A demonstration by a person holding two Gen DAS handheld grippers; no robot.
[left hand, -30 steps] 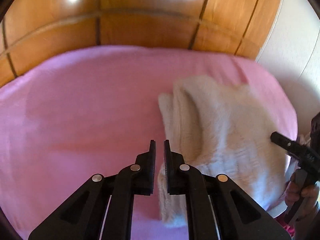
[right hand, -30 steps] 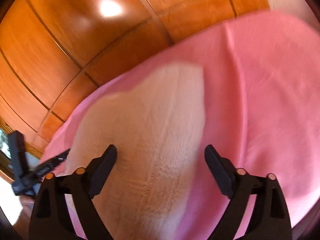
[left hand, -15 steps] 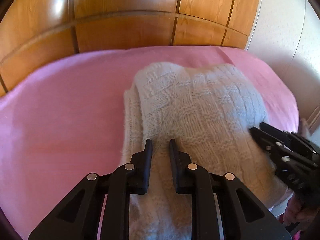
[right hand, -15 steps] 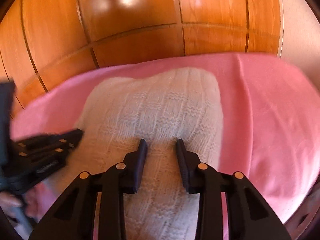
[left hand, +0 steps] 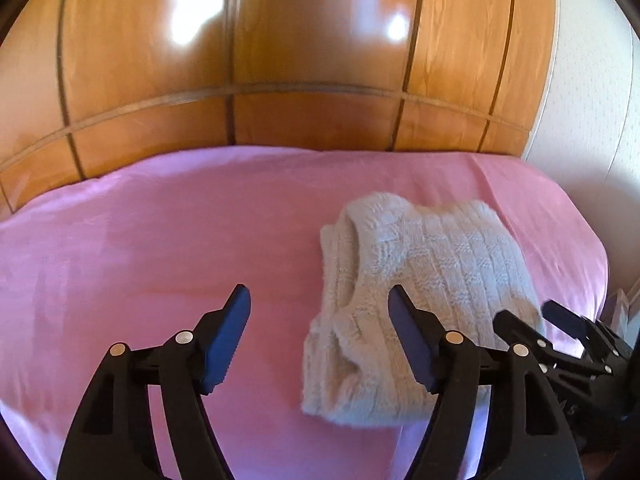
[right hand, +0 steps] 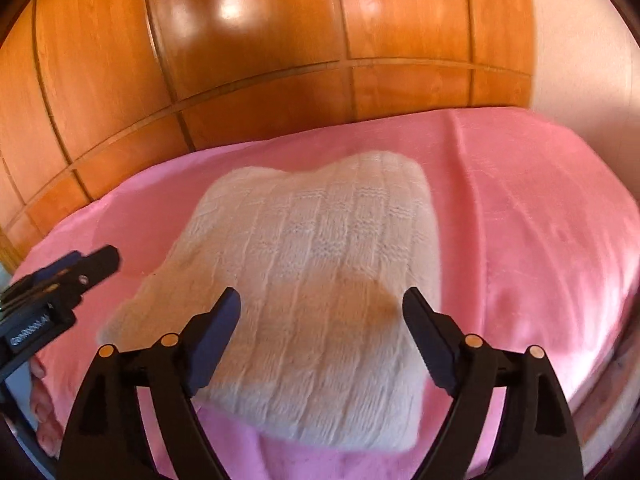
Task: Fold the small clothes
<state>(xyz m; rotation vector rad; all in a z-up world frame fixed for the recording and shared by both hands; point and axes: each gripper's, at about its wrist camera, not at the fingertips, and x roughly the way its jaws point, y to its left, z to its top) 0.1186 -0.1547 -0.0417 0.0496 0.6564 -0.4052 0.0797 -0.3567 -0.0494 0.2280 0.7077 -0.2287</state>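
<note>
- Above the near edge of the pink bedspread (left hand: 160, 248): left gripper (left hand: 316, 328) jaws opening, nothing pinched; only bare sheet and the knit's left edge show in the gap.
- Right gripper (right hand: 320, 320) jaws also opening, hanging over the near part of the knit, pads not pressing it.
- White knitted garment (left hand: 432, 272) lies folded in a compact stack on the bedspread's right half, near the right edge; an under-layer sticks out along its left side.
- Wooden panelled headboard (left hand: 312, 60) behind, well apart from the stack.
- Judgement: fold looks about complete, this is the release and tidy step.
- To do it well: lift both grippers clear before moving sideways so the fuzzy yarn doesn't snag on pad teeth.
- If squaring up, nudge that protruding left layer in with a closed jaw, push flat, don't pinch the top layer alone.
</note>
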